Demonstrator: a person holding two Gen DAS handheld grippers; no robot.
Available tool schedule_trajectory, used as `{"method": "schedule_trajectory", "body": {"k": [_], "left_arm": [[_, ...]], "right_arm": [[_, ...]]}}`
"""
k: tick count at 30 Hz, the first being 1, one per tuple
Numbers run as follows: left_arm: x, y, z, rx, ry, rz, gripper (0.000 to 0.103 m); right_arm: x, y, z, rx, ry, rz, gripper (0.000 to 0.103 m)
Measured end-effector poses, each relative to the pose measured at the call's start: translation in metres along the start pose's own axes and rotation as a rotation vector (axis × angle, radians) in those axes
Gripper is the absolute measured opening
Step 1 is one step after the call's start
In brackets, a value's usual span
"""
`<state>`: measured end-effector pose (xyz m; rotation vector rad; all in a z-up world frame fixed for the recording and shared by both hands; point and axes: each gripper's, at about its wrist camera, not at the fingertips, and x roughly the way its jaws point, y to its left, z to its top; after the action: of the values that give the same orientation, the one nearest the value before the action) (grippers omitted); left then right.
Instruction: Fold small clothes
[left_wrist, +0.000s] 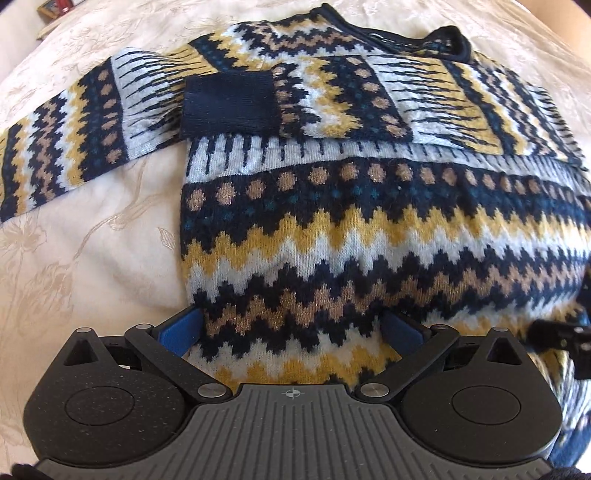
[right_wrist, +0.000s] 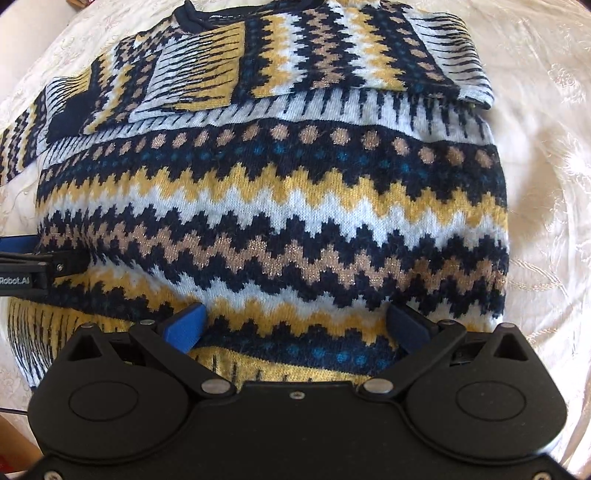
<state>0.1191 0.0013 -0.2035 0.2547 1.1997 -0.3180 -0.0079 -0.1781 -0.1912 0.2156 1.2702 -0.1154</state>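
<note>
Both grippers, left (left_wrist: 293, 328) and right (right_wrist: 295, 325), spread-fingered over the sweater (right_wrist: 273, 206) (left gripper's side reads "Robot.AI").

Your left gripper (left_wrist: 291, 332) sat low with both blue pads (left_wrist: 181, 330) spread wide apart. Your right gripper (right_wrist: 295, 328) matched it, jaws parted, fingers pointing forward, just beside the left.

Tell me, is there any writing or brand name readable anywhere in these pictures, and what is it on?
"Robot.AI": white letters on the black body of the left gripper, cut off by the picture's left edge, so it may be longer.
A label inside the sweater collar is too small and blurred to read.
A crosshair mark, no text, sits on the left gripper's body in its own view.
</note>
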Motion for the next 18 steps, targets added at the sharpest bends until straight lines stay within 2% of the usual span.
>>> {"method": "schedule_trajectory", "body": {"k": [5,12,14,15,16,18], "left_arm": [[0.001,-0.006,-0.003,-0.042,-0.022,0.049,0.103],[0.001,-0.008,0.005,-0.069,0.06,0.065,0.103],[-0.003,-0.006,0.009,-0.1,0.061,0.069,0.102],[-0.006,-0.005,0.009,-0.122,0.053,0.076,0.101],[-0.011,-0.004,0.008,-0.146,0.042,0.087,0.094],[-0.021,0.0,0.007,-0.202,0.029,0.093,0.088]], "right_arm": [[-0.001,-0.001,-0.005,-0.018,-0.026,-0.001,0.103],[-0.001,-0.002,0.0,-0.036,0.007,0.013,0.103],[-0.003,-0.004,0.002,-0.042,0.025,0.026,0.103],[-0.004,-0.004,0.004,-0.045,0.032,0.032,0.103],[-0.004,-0.006,0.005,-0.052,0.038,0.039,0.103],[-0.006,-0.006,0.006,-0.072,0.043,0.048,0.103]]}}
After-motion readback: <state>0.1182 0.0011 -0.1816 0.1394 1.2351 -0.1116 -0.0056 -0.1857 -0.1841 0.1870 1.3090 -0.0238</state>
